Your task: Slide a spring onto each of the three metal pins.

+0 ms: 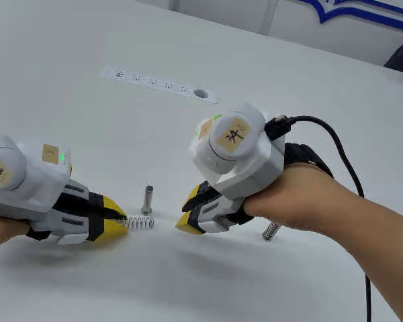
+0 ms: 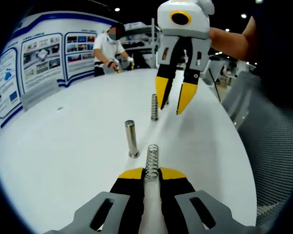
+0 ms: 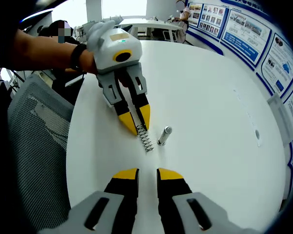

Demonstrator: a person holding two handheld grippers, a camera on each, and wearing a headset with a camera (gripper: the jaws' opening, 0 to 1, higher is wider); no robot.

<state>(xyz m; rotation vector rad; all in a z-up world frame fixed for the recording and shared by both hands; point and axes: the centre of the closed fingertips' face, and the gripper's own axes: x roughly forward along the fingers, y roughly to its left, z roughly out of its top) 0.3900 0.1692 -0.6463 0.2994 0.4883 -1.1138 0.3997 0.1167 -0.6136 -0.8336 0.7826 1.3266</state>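
The left tongs (image 1: 123, 220) pinch 1 spring (image 1: 140, 222) by its end, toward the near edge of the bench (image 1: 67, 100). 1 bare pin (image 1: 148, 200) stands upright just beyond the spring. The right tongs (image 1: 187, 213) face them with the jaws parted, holding nothing. A 2nd spring (image 1: 271, 231) shows just beside the right hand (image 1: 295, 198).

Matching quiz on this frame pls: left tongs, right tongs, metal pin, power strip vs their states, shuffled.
1. left tongs
2. right tongs
3. metal pin
4. power strip

A. standing upright, nothing on it
B. shut on a spring
C. lying flat, far from both tongs
D. open, empty

Pairs: 1-B, 2-D, 3-A, 4-C
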